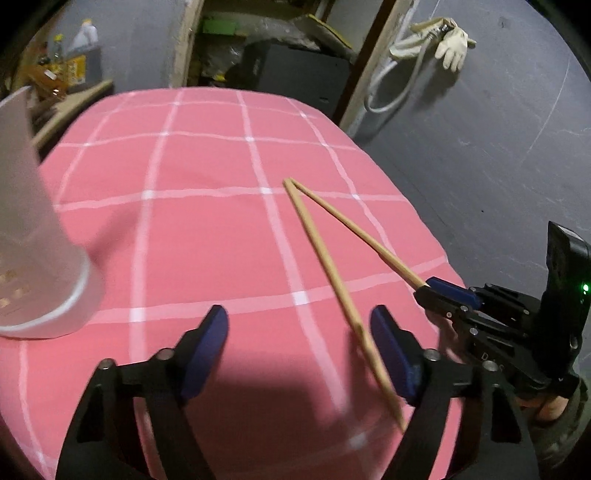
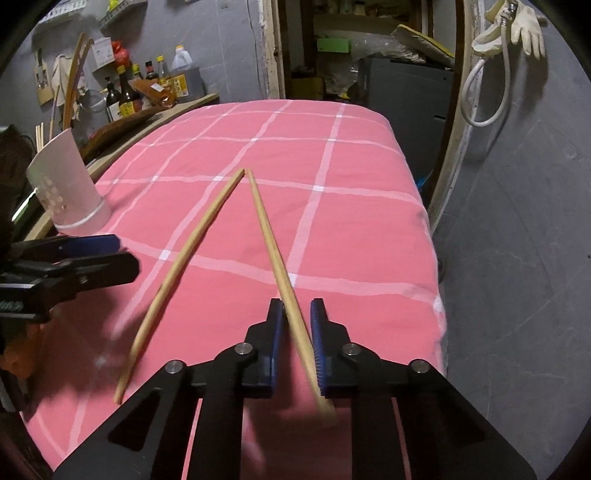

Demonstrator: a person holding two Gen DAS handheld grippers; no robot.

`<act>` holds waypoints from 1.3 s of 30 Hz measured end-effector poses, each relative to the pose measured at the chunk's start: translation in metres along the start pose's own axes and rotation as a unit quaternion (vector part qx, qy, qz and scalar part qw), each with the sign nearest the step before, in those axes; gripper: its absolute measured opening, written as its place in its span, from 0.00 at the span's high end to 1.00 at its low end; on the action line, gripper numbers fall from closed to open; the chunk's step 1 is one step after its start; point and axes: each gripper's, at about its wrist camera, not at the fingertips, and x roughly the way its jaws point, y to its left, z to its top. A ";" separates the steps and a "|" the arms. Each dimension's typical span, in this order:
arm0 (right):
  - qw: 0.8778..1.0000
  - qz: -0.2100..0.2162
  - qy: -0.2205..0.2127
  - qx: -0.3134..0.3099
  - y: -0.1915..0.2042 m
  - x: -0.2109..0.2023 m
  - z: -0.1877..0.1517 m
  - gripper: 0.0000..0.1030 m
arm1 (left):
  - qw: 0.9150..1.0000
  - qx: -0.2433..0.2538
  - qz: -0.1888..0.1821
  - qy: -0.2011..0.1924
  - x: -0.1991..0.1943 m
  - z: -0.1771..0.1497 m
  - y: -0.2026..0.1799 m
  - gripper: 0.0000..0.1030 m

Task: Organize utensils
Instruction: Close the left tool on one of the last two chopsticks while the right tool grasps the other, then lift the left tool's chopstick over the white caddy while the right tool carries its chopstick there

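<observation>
Two wooden chopsticks lie in a V on the pink checked tablecloth (image 1: 207,229), tips touching at the far end. My left gripper (image 1: 299,343) is open; the left chopstick (image 1: 332,280) runs just inside its right finger. My right gripper (image 2: 297,321) has its jaws narrowly apart around the right chopstick (image 2: 273,251), not clearly clamped on it. The left chopstick (image 2: 184,254) lies free beside it. The right gripper also shows in the left wrist view (image 1: 443,295). A white utensil holder (image 2: 70,184) stands at the table's left edge, with chopsticks in it.
Bottles and a wooden board (image 2: 147,92) sit on a shelf behind the holder. A grey wall with a hanging glove (image 2: 524,26) and hose is to the right. The table's right edge (image 2: 432,258) drops off close to my right gripper.
</observation>
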 end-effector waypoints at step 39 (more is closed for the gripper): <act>0.972 0.137 -0.159 0.107 0.017 -0.048 0.031 0.95 | 0.993 -0.005 0.000 -0.121 -0.053 0.008 -0.001 0.96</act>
